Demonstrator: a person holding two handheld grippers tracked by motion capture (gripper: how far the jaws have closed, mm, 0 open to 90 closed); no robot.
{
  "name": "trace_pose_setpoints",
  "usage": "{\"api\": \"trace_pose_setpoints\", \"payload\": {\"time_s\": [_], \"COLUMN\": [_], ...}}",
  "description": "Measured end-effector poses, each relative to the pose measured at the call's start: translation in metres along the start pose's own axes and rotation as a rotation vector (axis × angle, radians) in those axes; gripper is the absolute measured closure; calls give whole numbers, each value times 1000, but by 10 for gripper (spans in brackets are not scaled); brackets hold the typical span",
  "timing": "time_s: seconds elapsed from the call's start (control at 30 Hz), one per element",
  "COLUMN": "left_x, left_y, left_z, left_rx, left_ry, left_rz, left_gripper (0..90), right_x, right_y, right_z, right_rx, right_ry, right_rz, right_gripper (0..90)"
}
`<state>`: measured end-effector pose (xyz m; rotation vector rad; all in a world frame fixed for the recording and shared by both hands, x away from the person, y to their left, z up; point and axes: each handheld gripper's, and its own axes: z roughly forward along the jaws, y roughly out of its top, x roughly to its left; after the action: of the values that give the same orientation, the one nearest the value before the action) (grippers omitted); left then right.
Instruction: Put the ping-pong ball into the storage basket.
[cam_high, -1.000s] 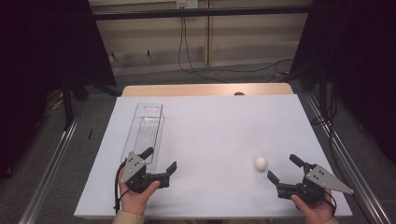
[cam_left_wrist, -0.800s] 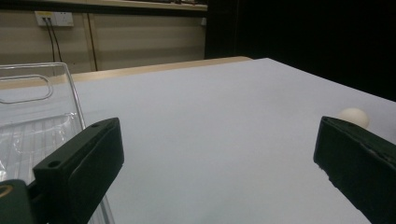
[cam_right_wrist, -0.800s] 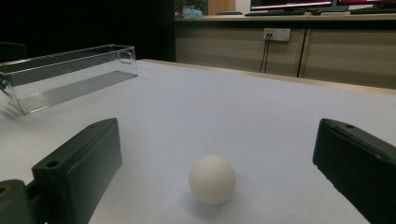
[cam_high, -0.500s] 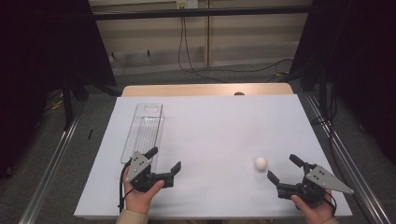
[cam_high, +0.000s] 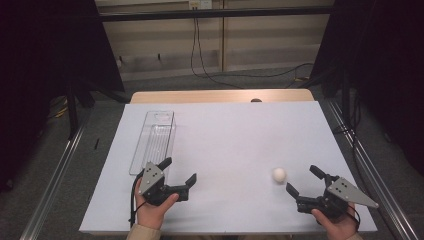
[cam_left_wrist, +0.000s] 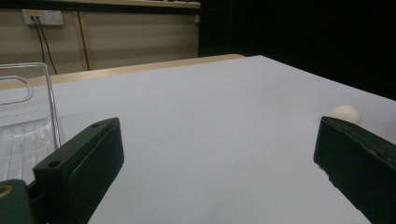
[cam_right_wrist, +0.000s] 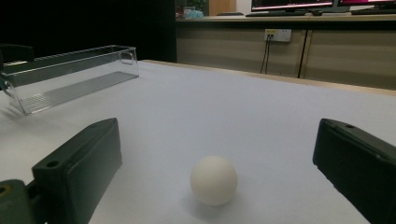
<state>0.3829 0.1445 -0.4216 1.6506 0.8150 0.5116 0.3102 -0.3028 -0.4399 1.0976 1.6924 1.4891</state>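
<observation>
A small white ball (cam_high: 279, 174) lies on the white table near its front right; it also sits just ahead of the jaws as the white ball (cam_right_wrist: 213, 180) in the right gripper view. My right gripper (cam_high: 303, 180) is open, close behind the ball, jaws wide apart. My left gripper (cam_high: 178, 170) is open at the front left, next to the near end of a clear plastic bin (cam_high: 152, 141). In the left gripper view the bin (cam_left_wrist: 23, 121) is at the left and the ball (cam_left_wrist: 345, 113) peeks over the right jaw.
The white table sheet (cam_high: 235, 135) has a wooden strip (cam_high: 220, 96) along its far edge. Metal rails (cam_high: 55, 185) run along both sides on the floor, with cables (cam_high: 210, 75) beyond the far edge.
The left gripper has shifted slightly right and toward the front, turning its jaws more to the right. The right gripper and ball have stayed put.
</observation>
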Motion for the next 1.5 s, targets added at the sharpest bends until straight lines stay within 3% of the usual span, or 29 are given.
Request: {"api": "trace_pose_setpoints", "payload": {"time_s": [1.5], "left_x": [-22], "left_y": [1], "left_z": [31], "left_rx": [28], "left_ry": [-67], "left_rz": [15], "left_gripper": [17], "right_x": [1], "right_y": [1], "right_z": [0], "right_rx": [-4], "right_ry": [3], "right_rz": [5], "right_gripper": [7]}}
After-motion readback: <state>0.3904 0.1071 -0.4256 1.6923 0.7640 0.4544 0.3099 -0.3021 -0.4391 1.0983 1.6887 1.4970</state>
